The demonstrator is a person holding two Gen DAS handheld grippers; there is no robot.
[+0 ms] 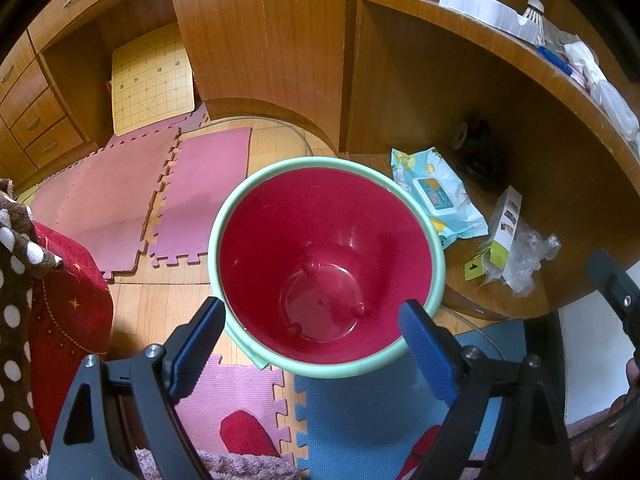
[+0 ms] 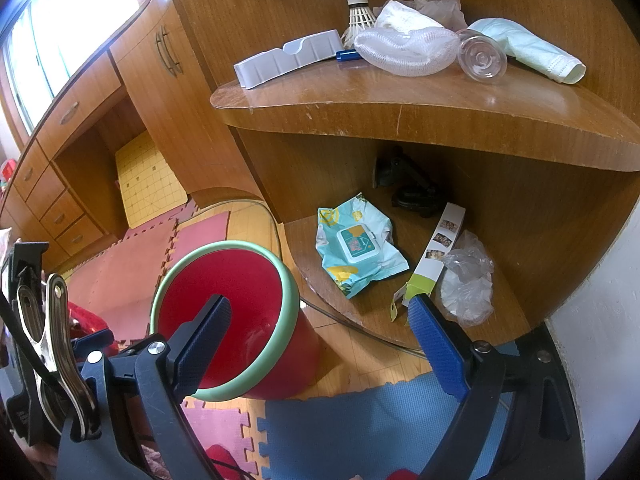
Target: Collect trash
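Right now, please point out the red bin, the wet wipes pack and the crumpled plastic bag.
red bin (image 1: 320,240), left wrist view, inner wall.
wet wipes pack (image 2: 357,245), right wrist view, white lid.
crumpled plastic bag (image 2: 468,280), right wrist view, middle.

bin (image 1: 326,264) red inside, mint-green rim; wipes pack (image 2: 357,245) teal with yellow print; foam mats (image 1: 132,208) pink, blue; board (image 1: 152,80) yellow, gridded

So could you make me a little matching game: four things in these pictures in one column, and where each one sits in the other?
Things:
1. shuttlecock
2. wipes pack
3. bin
4. game board

Places:
A. on the floor
B. on the upper shelf
C. leaning in the desk's recess
D. on the lower shelf

Pairs: 1-B, 2-D, 3-A, 4-C
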